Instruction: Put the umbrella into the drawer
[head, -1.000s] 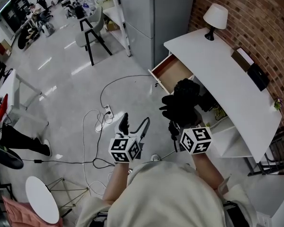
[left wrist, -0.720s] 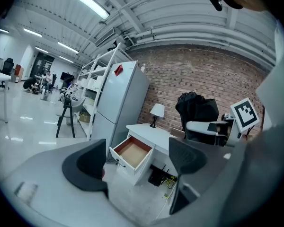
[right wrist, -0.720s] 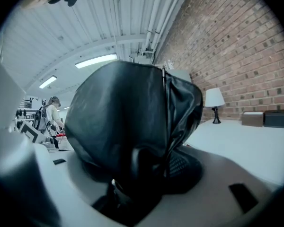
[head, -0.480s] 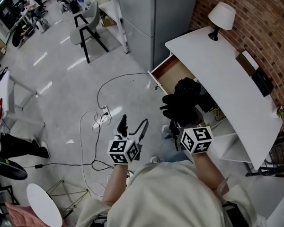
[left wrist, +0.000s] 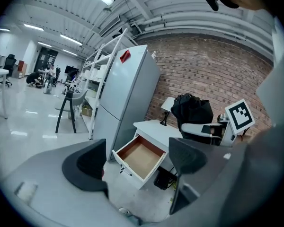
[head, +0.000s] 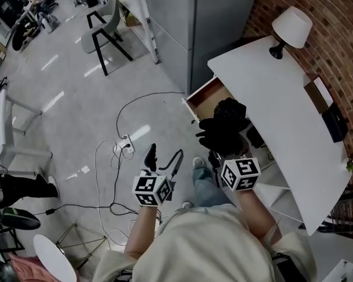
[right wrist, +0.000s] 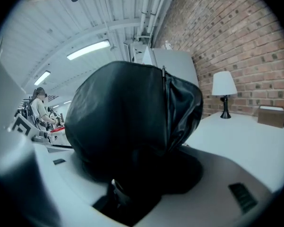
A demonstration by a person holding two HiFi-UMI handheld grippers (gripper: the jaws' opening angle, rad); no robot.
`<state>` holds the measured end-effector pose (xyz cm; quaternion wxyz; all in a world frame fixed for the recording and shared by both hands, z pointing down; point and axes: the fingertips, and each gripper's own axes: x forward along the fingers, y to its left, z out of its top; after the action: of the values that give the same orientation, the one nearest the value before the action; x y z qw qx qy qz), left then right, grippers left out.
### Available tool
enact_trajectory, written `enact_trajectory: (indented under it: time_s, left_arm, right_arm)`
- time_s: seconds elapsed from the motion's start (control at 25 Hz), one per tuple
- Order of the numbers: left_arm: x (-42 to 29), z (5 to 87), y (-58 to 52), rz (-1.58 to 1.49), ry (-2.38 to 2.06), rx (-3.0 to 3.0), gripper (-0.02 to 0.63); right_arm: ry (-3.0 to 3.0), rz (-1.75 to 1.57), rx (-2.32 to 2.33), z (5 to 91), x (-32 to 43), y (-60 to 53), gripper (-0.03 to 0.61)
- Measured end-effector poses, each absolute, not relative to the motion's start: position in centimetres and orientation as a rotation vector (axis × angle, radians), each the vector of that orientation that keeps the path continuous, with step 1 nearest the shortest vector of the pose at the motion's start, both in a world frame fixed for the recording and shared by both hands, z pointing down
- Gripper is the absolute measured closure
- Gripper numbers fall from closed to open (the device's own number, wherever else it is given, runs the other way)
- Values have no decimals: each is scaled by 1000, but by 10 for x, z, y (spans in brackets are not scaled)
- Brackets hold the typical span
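right tool [head: 219, 156] clamping umbrella [head: 226, 125], drawer [head: 213, 96] open

The umbrella [head: 226, 125] has drawn nearer the open drawer [head: 209, 98] — a shoe [head: 197, 162] has come into view.

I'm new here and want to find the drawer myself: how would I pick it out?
Find the brick wall; a long white desk with a lamp stands along it. At the desk's end nearest the tall grey cabinet, the drawer is pulled out over the floor. Its bare brown inside sets it apart from the white desk and grey floor.
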<state>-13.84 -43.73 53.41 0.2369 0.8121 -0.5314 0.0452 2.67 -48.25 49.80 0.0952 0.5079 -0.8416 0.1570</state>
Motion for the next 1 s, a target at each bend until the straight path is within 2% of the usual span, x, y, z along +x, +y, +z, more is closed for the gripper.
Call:
enact_trajectory:
  time_s: [0.52, 1.0]
  left_arm:
    - [-130, 567, -551, 158, -1491, 2131, 215]
    - [-112, 626, -596, 191, -1457, 2026, 215]
  right_arm:
    - [-2398, 578, 1436, 582, 35, -620, 331]
    - [-2167, 743, 1330, 731, 49, -681, 331]
